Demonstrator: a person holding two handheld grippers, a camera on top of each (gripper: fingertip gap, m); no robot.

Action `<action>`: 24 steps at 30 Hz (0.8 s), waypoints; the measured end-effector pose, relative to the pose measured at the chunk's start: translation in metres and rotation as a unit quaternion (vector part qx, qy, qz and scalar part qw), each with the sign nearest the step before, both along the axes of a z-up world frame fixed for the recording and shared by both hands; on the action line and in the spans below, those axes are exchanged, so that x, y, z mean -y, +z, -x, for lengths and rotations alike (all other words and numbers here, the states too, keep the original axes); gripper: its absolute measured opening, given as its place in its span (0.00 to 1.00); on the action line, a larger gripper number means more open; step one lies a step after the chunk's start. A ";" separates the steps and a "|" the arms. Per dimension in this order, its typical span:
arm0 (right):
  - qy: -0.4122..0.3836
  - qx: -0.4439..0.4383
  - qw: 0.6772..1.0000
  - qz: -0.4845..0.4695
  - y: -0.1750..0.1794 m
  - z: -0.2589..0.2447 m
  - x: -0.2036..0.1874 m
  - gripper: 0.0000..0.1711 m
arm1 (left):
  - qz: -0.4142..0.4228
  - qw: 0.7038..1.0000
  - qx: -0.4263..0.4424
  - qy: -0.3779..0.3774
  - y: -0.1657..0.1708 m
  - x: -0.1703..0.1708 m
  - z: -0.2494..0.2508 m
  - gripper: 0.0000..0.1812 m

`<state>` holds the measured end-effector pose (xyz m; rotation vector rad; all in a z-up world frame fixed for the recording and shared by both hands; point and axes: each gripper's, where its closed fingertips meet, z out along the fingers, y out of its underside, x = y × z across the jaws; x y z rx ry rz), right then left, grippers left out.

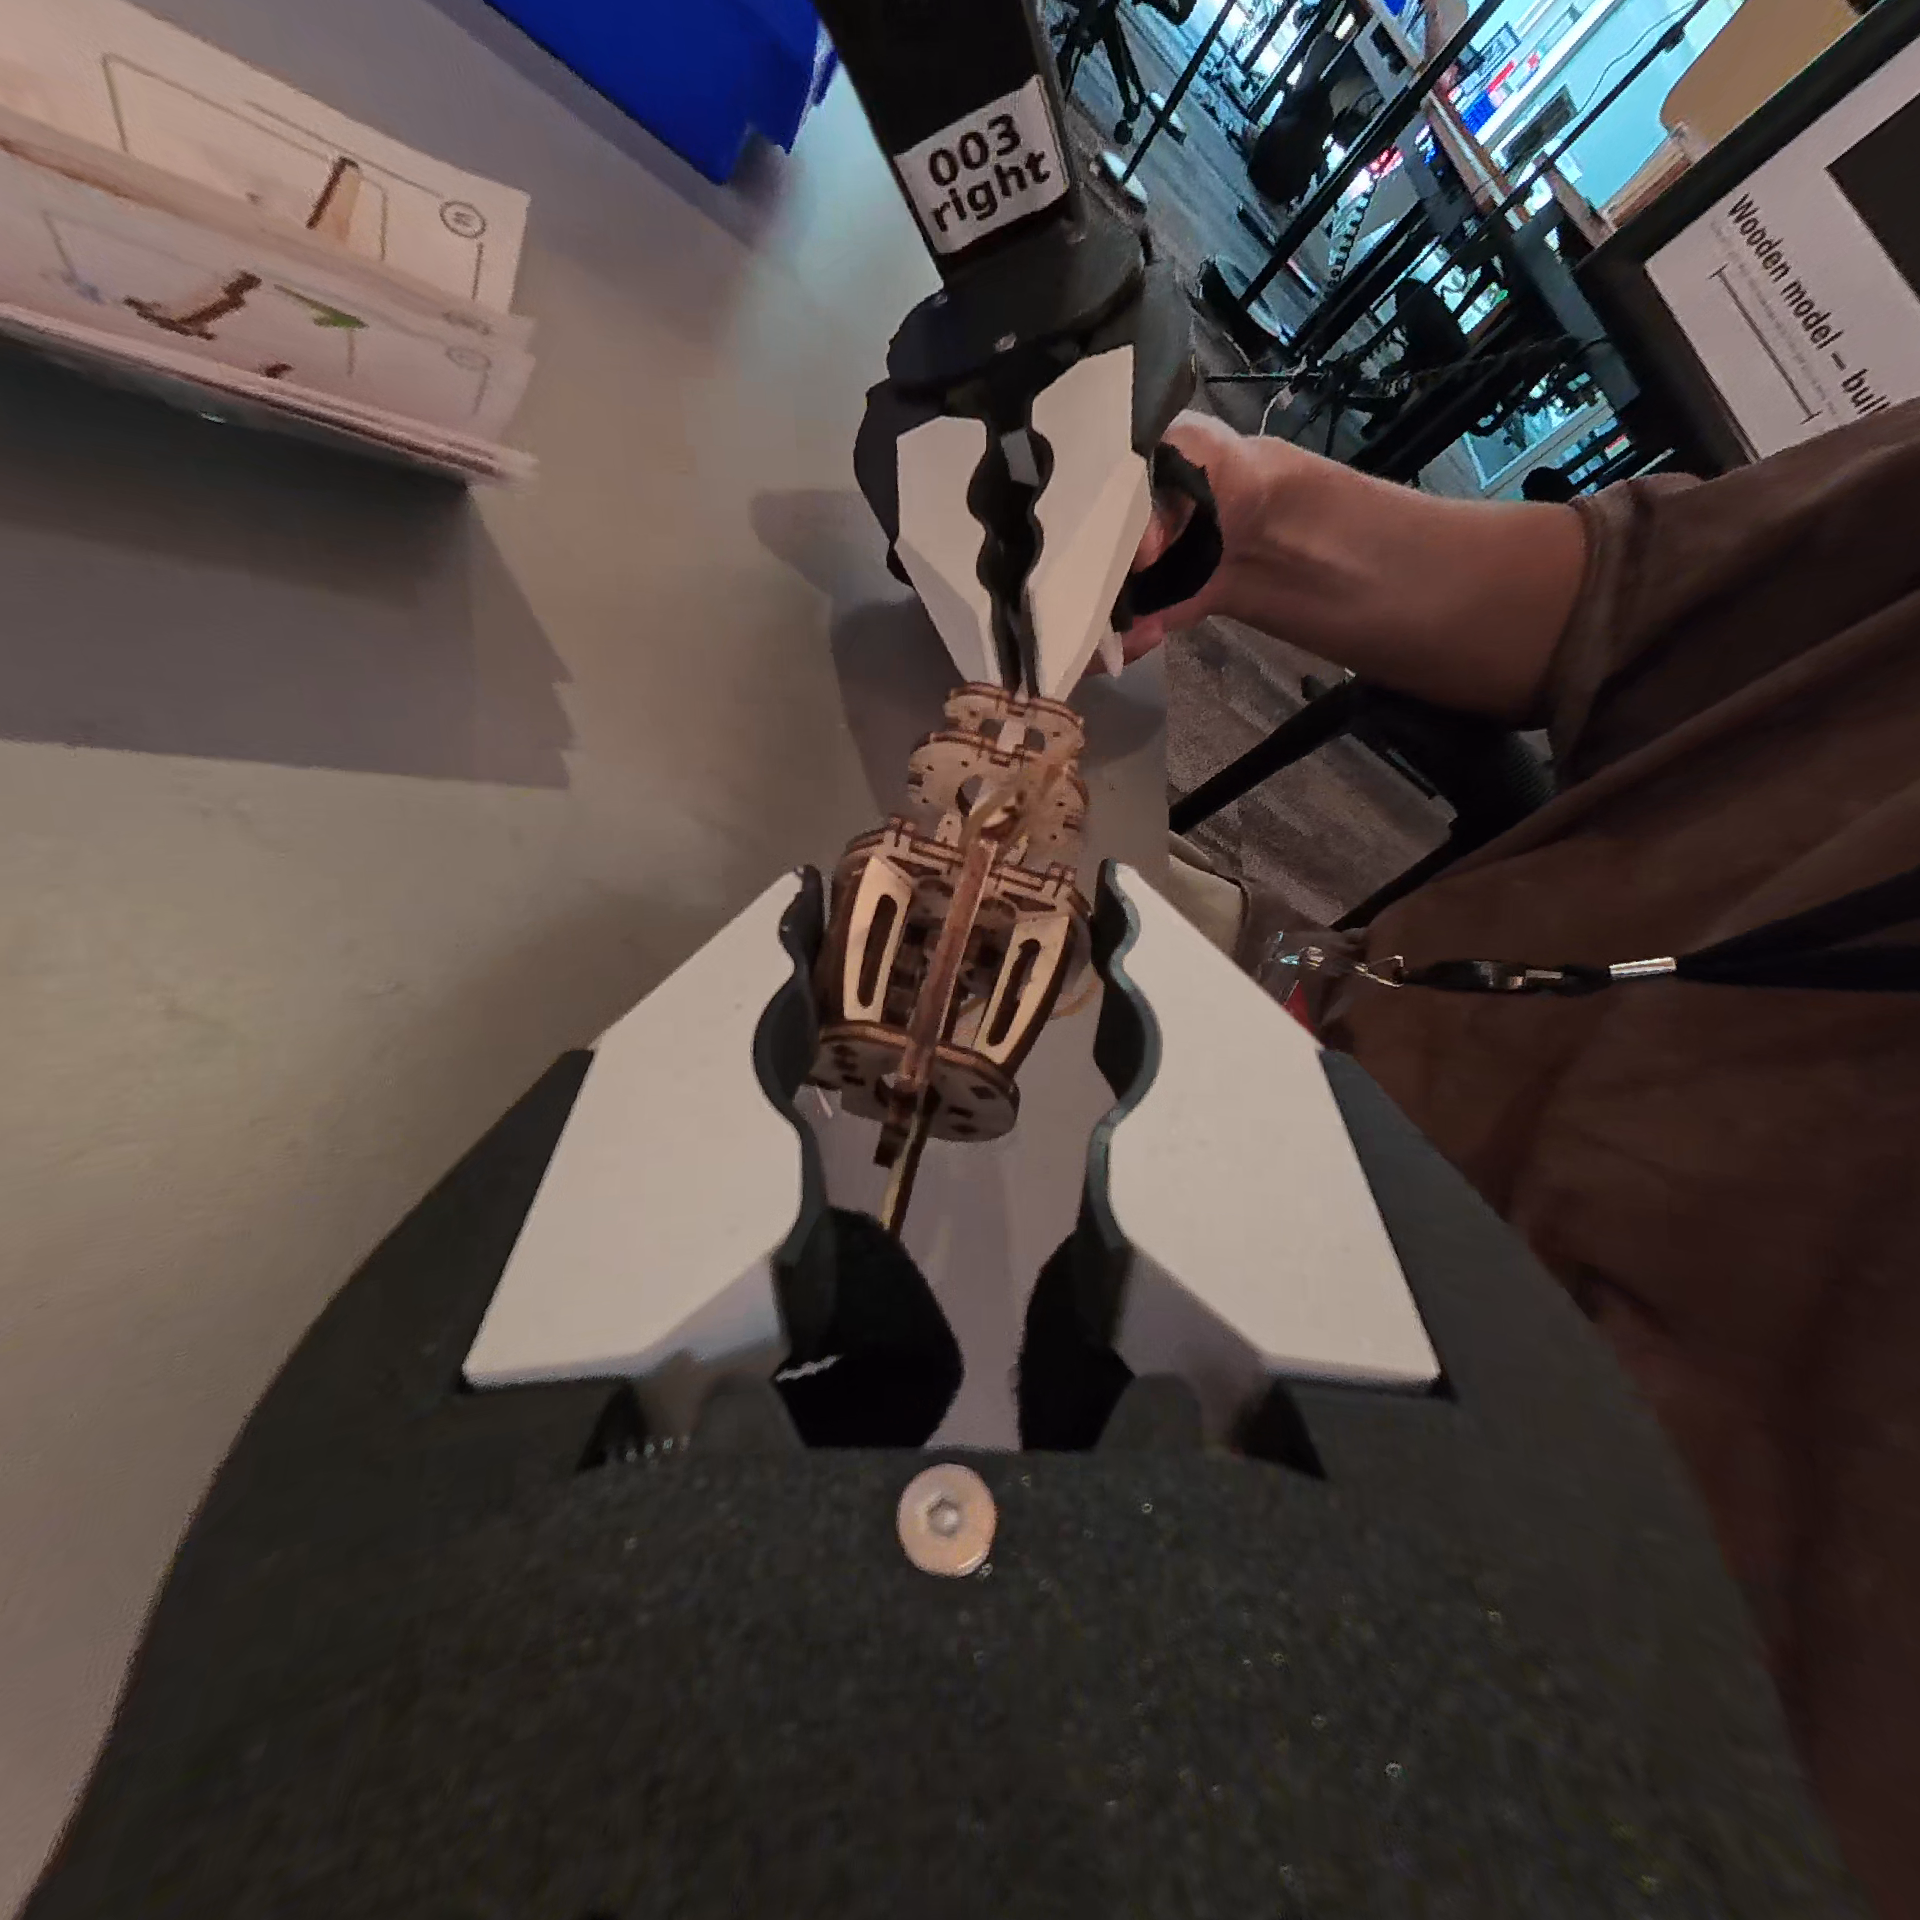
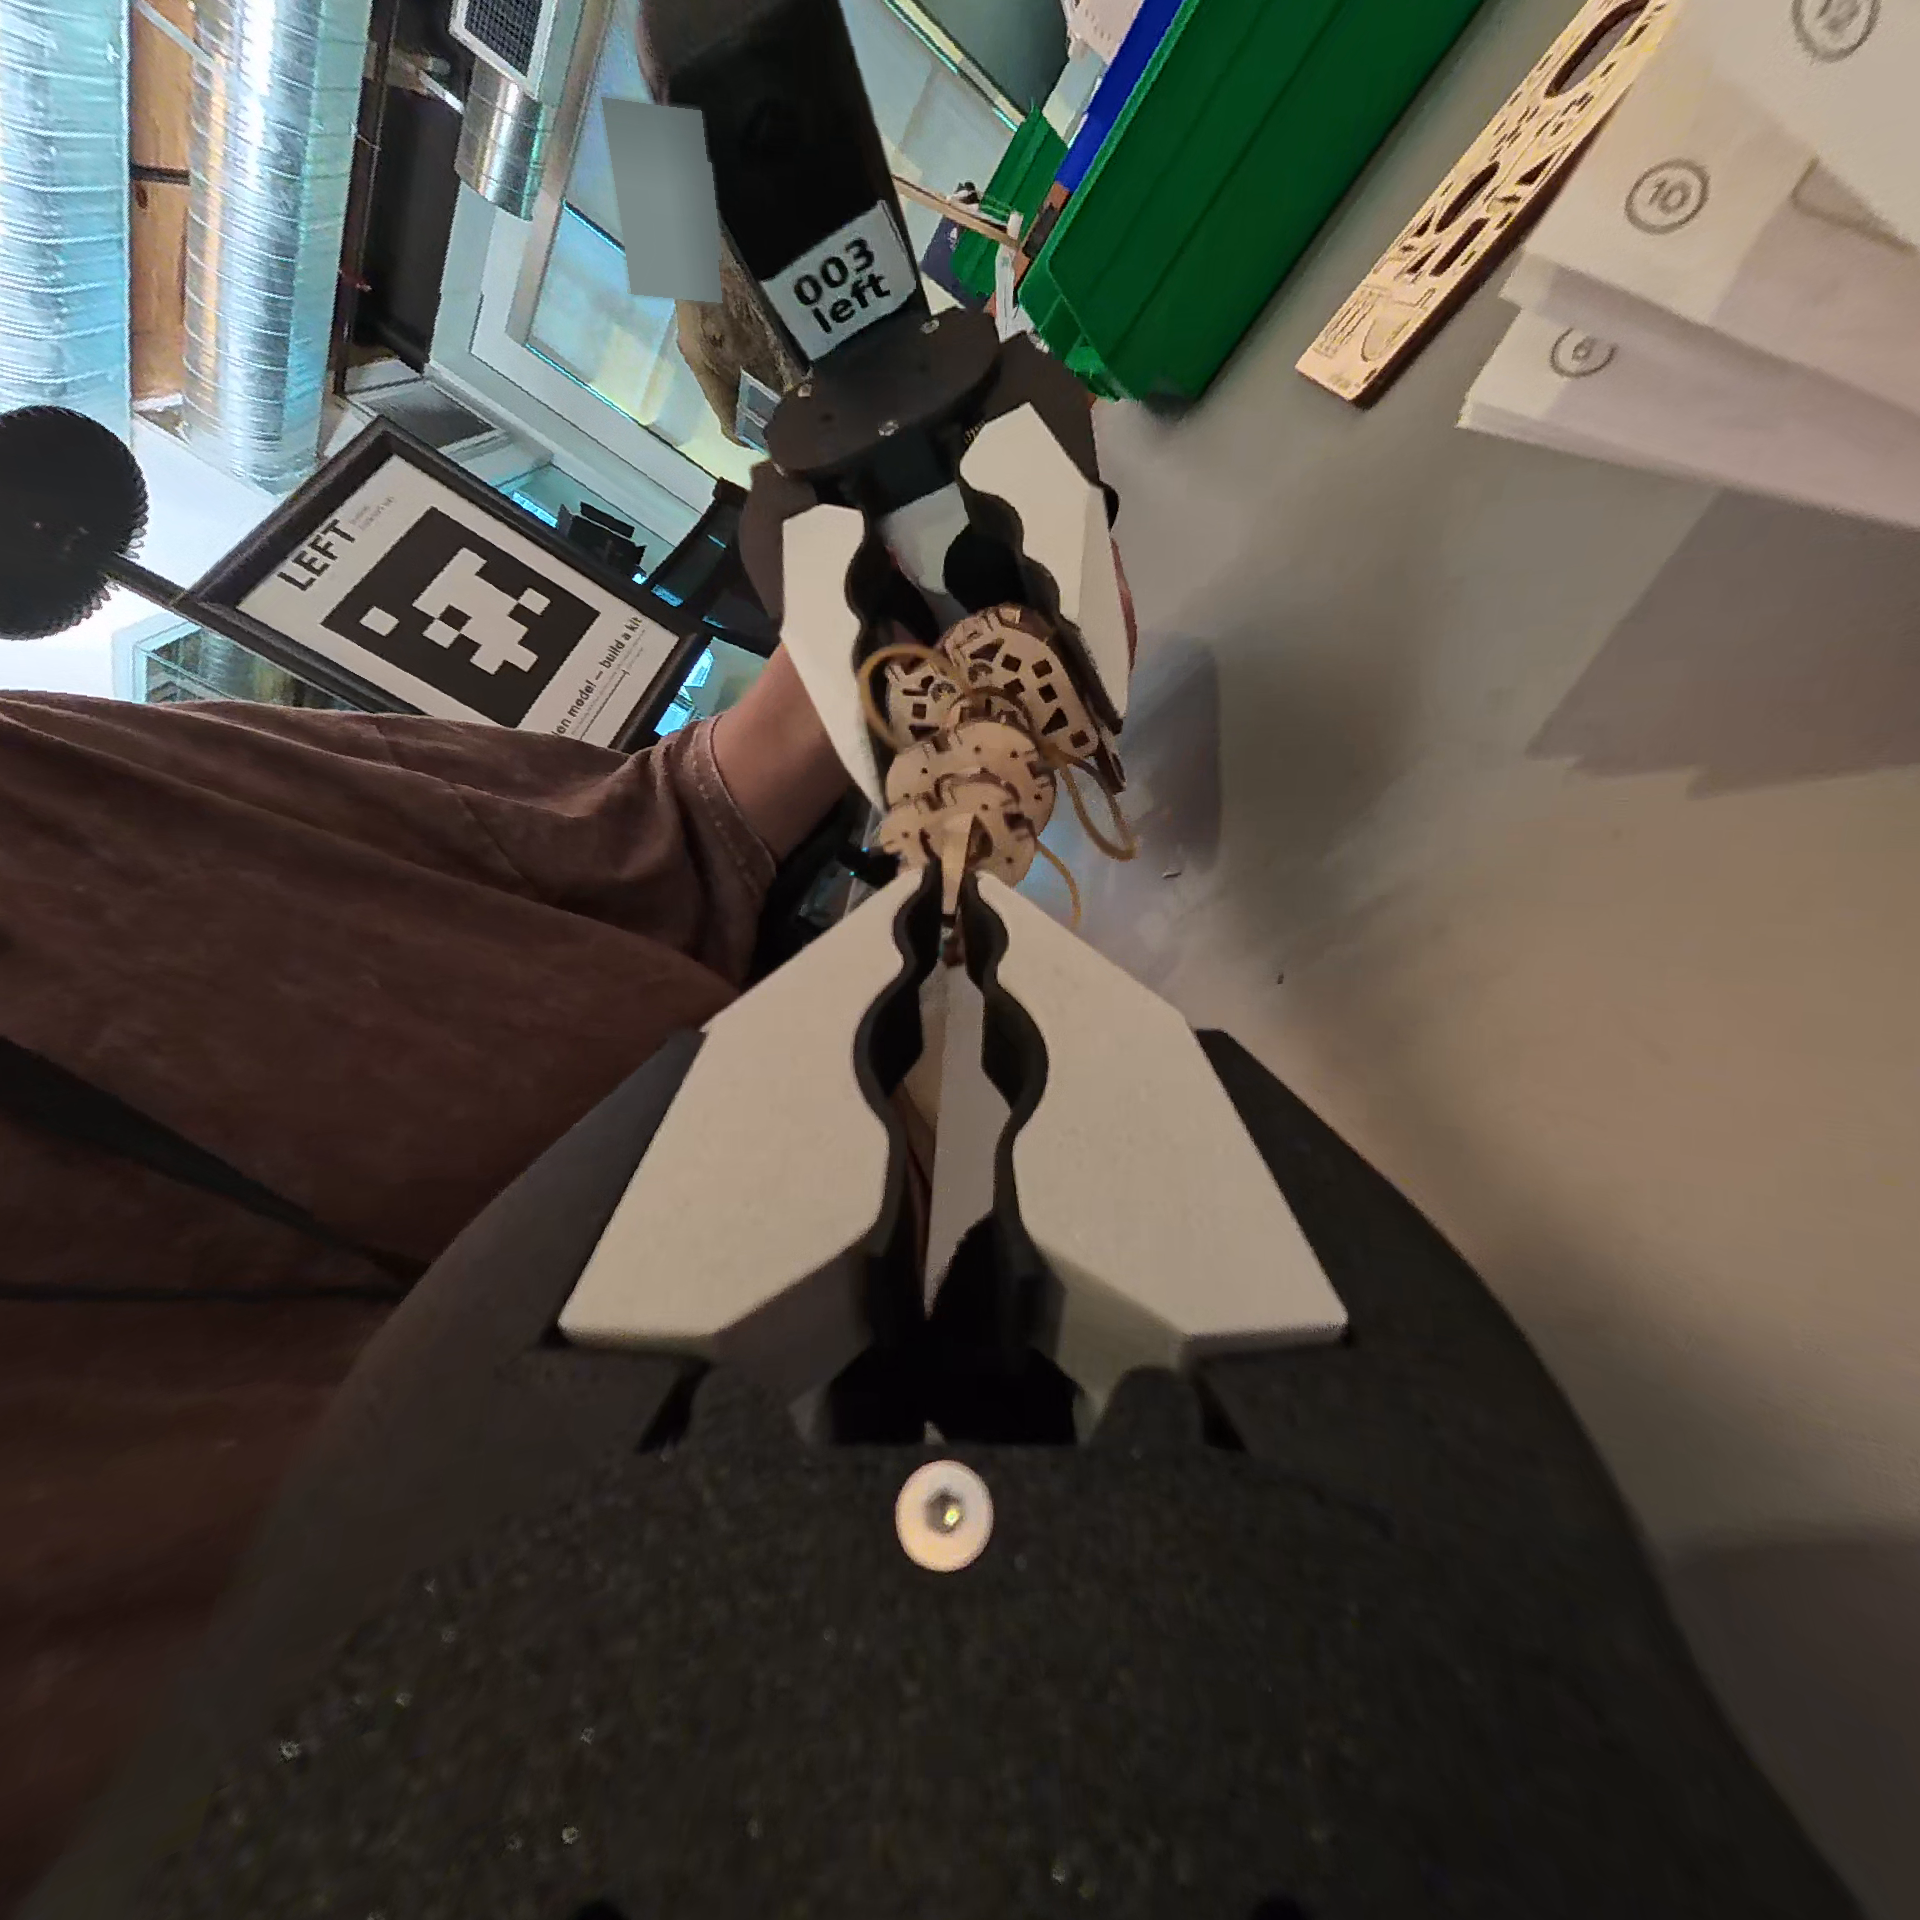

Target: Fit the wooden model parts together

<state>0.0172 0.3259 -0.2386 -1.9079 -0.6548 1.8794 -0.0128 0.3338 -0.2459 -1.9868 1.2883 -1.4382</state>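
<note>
- The left hand-held gripper [image 1: 951,977] has its two white fingers spread to a moderate width around the barrel-shaped lower section of the wooden model [image 1: 951,966]; the black pads sit against the model's sides, so it is holding that section.
- The right hand-held gripper [image 2: 951,883] has its fingers drawn almost together, pinching a thin wooden part [image 2: 954,847] at the top end of the model [image 2: 977,727].
- In the left wrist view the right hand-held gripper [image 1: 1023,681] points down at the model's far end, tips nearly closed, with the person's hand [image 1: 1236,530] wrapped round its handle and a brown sleeve [image 1: 1714,675] running off to the right.
- In the right wrist view the left hand-held gripper [image 2: 966,727] faces the camera, its fingers on either side of the model.
- The model is held in the air between the two grippers, above the grey desk [image 1: 312,935], not touching it.
- Thin elastic loops [image 2: 1091,831] hang from the model.
- Instruction sheets [image 1: 260,260] lie stacked toward the desk's far side.
- A cut-out wooden sheet [image 2: 1455,208] lies by a green bin [image 2: 1195,208].
</note>
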 end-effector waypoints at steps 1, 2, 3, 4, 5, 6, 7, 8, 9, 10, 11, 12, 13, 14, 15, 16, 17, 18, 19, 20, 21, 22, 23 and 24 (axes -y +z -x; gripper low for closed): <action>-0.002 0.001 1.000 -0.002 0.000 -0.001 -0.001 0.01 | 0.003 1.000 0.003 0.003 0.001 -0.002 0.001 0.28; -0.004 0.001 1.000 -0.002 0.000 -0.002 -0.002 0.01 | 0.003 1.000 0.007 0.007 0.003 -0.004 0.002 0.28; -0.006 -0.001 1.000 -0.002 0.001 -0.002 -0.002 0.01 | 0.005 1.000 0.007 0.007 0.003 -0.004 0.003 0.27; -0.006 0.000 1.000 -0.002 0.001 -0.003 -0.003 0.01 | 0.004 1.000 0.006 0.007 0.003 -0.004 0.004 0.27; -0.004 0.002 1.000 -0.001 0.000 -0.003 -0.002 0.01 | 0.000 1.000 0.004 0.007 0.002 -0.004 0.004 0.28; -0.003 0.004 1.000 0.000 -0.001 -0.003 -0.002 0.01 | -0.002 1.000 0.001 0.005 0.001 -0.003 0.004 0.28; -0.003 0.005 1.000 0.000 -0.001 -0.003 -0.002 0.01 | -0.003 1.000 -0.001 0.004 0.001 -0.003 0.003 0.28; -0.005 0.007 1.000 -0.002 -0.001 -0.004 -0.003 0.01 | -0.005 1.000 -0.001 0.006 0.001 -0.003 0.003 0.28; -0.009 0.011 1.000 -0.006 -0.001 -0.005 -0.004 0.01 | -0.005 1.000 -0.003 0.007 0.000 -0.004 0.003 0.28; -0.014 0.018 1.000 -0.014 -0.002 -0.005 -0.005 0.01 | -0.005 1.000 -0.005 0.009 -0.001 -0.005 0.004 0.28; -0.020 0.030 0.999 -0.025 -0.003 -0.006 -0.007 0.01 | -0.005 1.000 -0.007 0.012 -0.002 -0.006 0.004 0.28; -0.026 0.044 0.998 -0.040 -0.004 -0.007 -0.008 0.01 | -0.003 1.000 -0.010 0.016 -0.003 -0.008 0.005 0.28; -0.029 0.061 0.996 -0.054 -0.005 -0.008 -0.009 0.01 | -0.002 1.000 -0.014 0.020 -0.005 -0.009 0.006 0.28; -0.029 0.082 0.994 -0.068 -0.007 -0.009 -0.009 0.01 | -0.002 0.999 -0.020 0.027 -0.007 -0.012 0.007 0.28; -0.031 0.105 0.991 -0.082 -0.009 -0.012 -0.010 0.01 | -0.001 0.999 -0.027 0.033 -0.010 -0.015 0.009 0.28; -0.034 0.125 0.987 -0.097 -0.010 -0.015 -0.011 0.01 | 0.001 0.999 -0.030 0.037 -0.012 -0.017 0.010 0.28; -0.037 0.139 0.984 -0.109 -0.009 -0.019 -0.012 0.02 | 0.003 0.999 -0.032 0.042 -0.013 -0.019 0.012 0.28; -0.043 0.149 0.981 -0.118 -0.007 -0.023 -0.014 0.02 | 0.006 0.998 -0.035 0.048 -0.015 -0.021 0.013 0.28; -0.049 0.159 0.978 -0.127 -0.006 -0.027 -0.016 0.01 | 0.008 0.998 -0.040 0.051 -0.017 -0.023 0.014 0.28; -0.051 0.173 0.974 -0.136 -0.005 -0.031 -0.018 0.02 | 0.005 0.998 -0.043 0.054 -0.018 -0.024 0.015 0.28; -0.054 0.186 0.970 -0.149 -0.004 -0.036 -0.019 0.01 | 0.006 0.997 -0.044 0.055 -0.018 -0.024 0.015 0.28; -0.062 0.196 0.965 -0.165 -0.001 -0.041 -0.022 0.01 | 0.007 0.997 -0.046 0.055 -0.018 -0.024 0.015 0.28; -0.070 0.202 0.960 -0.183 0.003 -0.044 -0.025 0.01 | 0.007 0.998 -0.044 0.053 -0.017 -0.023 0.015 0.28; -0.073 0.205 0.956 -0.196 0.007 -0.045 -0.025 0.01 | 0.007 0.998 -0.039 0.050 -0.016 -0.022 0.014 0.28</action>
